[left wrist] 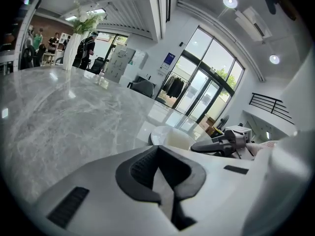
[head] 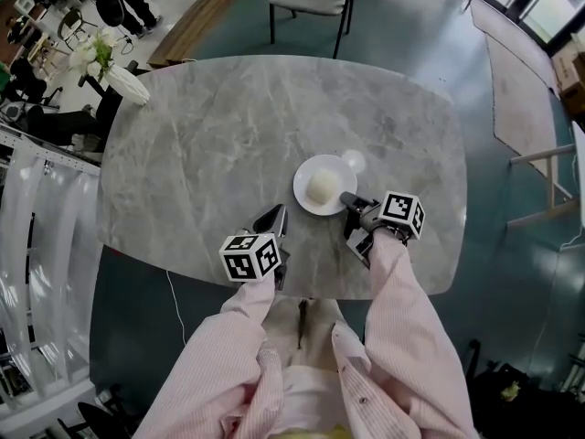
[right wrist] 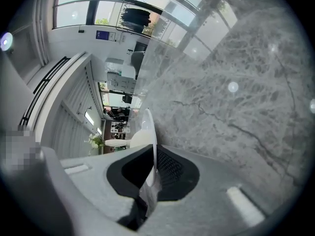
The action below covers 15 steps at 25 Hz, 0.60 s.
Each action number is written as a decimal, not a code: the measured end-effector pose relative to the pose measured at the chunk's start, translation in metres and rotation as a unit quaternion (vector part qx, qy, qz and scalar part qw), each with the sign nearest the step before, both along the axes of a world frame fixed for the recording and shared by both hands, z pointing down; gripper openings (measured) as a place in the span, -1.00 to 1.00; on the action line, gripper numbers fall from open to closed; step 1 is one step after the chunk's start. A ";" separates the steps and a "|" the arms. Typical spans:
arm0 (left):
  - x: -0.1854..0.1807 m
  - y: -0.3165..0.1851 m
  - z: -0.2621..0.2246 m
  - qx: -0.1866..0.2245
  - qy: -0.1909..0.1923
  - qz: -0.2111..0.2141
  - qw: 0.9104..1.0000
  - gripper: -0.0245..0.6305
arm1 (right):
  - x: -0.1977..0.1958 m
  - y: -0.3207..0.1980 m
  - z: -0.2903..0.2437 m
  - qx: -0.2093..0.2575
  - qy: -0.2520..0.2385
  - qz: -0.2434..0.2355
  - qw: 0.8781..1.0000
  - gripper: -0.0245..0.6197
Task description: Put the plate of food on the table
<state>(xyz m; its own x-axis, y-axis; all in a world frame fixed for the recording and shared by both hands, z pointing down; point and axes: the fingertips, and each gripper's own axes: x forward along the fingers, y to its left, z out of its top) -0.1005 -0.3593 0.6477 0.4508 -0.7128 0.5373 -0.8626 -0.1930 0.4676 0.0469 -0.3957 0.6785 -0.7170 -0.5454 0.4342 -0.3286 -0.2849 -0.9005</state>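
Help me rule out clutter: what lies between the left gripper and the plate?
Nothing: only bare table separates the left gripper from the plate, seen in the head view.

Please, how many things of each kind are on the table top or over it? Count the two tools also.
1 plate
1 piece of white food
1 vase with flowers
2 tools: left tool, right tool
Total: 5

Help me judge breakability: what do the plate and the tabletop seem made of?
The plate looks like glazed white ceramic: smooth, glossy, thin rim; melamine can't be ruled out. The table has a grey veined top with polished reflections, so marble or sintered stone, perhaps a look-alike.
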 end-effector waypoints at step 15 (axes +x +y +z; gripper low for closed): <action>0.003 0.004 -0.004 0.001 0.003 -0.002 1.000 -0.95 | 0.002 -0.003 -0.005 0.041 0.144 -0.055 0.987 -0.82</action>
<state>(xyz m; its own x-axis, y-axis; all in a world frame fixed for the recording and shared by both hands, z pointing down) -0.0975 -0.3550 0.6441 0.4518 -0.7154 0.5330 -0.8603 -0.1913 0.4725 0.0487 -0.3990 0.6736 -0.6264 -0.5135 0.5864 -0.5993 -0.1638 -0.7836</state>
